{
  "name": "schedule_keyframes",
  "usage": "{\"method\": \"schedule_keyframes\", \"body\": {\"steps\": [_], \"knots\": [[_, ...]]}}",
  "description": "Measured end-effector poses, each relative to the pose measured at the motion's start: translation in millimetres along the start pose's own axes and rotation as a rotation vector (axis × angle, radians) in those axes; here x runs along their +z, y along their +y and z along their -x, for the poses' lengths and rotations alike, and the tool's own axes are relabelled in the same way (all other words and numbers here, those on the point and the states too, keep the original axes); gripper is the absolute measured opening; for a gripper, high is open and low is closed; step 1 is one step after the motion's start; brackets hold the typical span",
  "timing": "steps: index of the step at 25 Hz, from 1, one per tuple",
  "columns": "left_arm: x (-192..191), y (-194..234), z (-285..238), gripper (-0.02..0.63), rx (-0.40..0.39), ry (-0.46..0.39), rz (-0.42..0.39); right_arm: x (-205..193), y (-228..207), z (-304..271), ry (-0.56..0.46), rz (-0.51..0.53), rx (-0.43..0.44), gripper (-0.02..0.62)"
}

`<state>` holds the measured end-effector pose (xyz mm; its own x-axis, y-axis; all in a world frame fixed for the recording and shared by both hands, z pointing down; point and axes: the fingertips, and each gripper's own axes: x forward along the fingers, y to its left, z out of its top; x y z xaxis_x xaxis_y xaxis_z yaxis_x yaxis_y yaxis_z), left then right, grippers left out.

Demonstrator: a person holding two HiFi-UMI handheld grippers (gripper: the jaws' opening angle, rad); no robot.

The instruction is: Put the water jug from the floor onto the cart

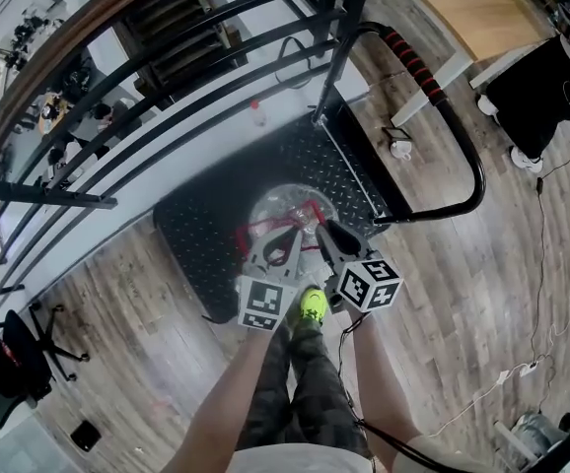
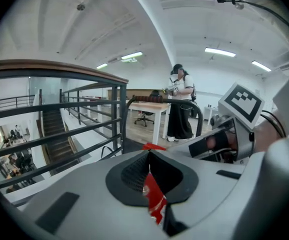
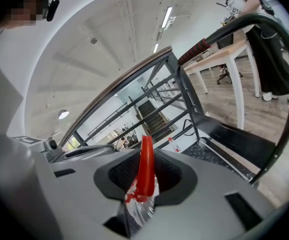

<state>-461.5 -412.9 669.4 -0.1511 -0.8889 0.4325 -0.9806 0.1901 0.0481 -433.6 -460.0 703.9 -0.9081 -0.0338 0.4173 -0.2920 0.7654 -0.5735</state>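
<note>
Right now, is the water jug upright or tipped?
Upright: seen from above, the water jug shows its round top over the cart; left gripper and right gripper shut on its red handle.

Clear plastic water jug with red handle (image 1: 285,205), frame centre in head view: near side covered by left gripper (image 1: 290,233) and right gripper (image 1: 324,231). Left gripper view: jug body hidden under jaws. Tiny figures on lower floor (image 2: 4,163), lower left: too small to tell.
</note>
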Motion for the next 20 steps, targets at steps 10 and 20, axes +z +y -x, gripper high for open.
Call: {"method": "schedule_keyframes", "body": {"steps": [10,20], "knots": [[-19.5,-5.7,1.6,0.012,0.006,0.028,0.02,10.1,-50.6,20.0,-0.045,-0.05,-0.109,0.08],[-15.6,-20.0,-17.0,0.012,-0.018,0.028,0.027,10.9,-86.8,25.5,-0.037,-0.059,-0.152,0.08]]}}
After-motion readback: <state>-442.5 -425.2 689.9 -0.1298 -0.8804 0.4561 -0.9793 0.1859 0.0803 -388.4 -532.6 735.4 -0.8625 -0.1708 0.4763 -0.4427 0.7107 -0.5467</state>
